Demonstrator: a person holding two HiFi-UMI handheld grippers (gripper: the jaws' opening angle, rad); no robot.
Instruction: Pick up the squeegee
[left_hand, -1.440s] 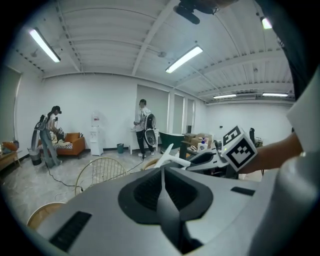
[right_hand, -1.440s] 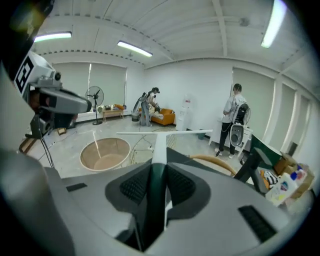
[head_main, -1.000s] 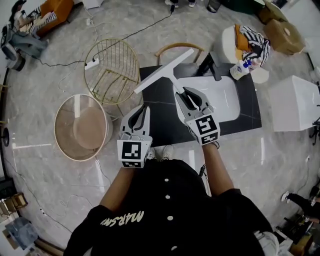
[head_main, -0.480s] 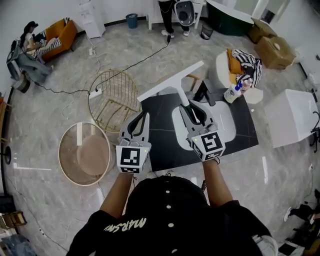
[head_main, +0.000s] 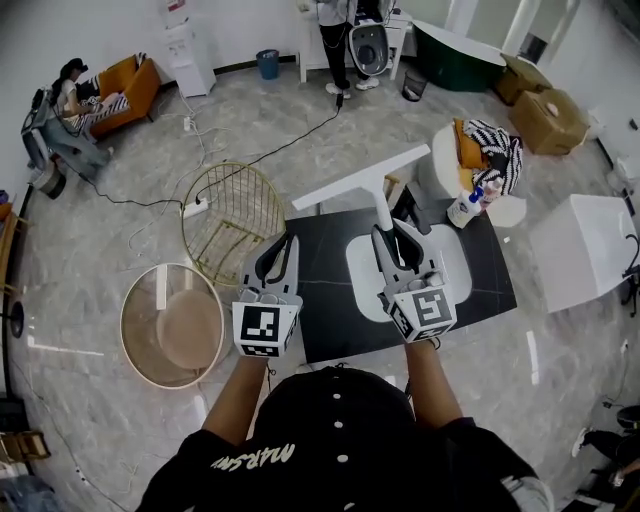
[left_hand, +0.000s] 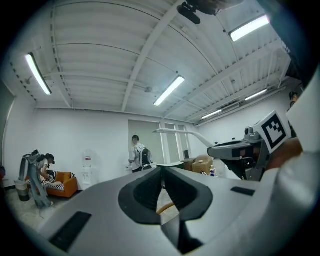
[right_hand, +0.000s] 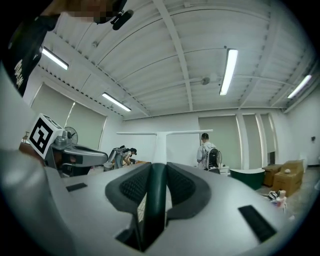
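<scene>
The squeegee is white, with a long crossbar and a dark green handle. My right gripper is shut on that handle and holds it above the black table, crossbar away from me. In the right gripper view the green handle runs between the pads and the white bar stands level ahead. My left gripper hovers beside it to the left, shut with nothing in it; its pads meet in the left gripper view. That view also shows the squeegee and the right gripper to the right.
Below the grippers is a black table with a white basin. A gold wire chair and a round tub stand to the left. A spray bottle and a white box are to the right. A person stands far back.
Both grippers have risen, the right one carrying the squeegee higher above the table. The head view has tilted up and shows more of the room's far side.
</scene>
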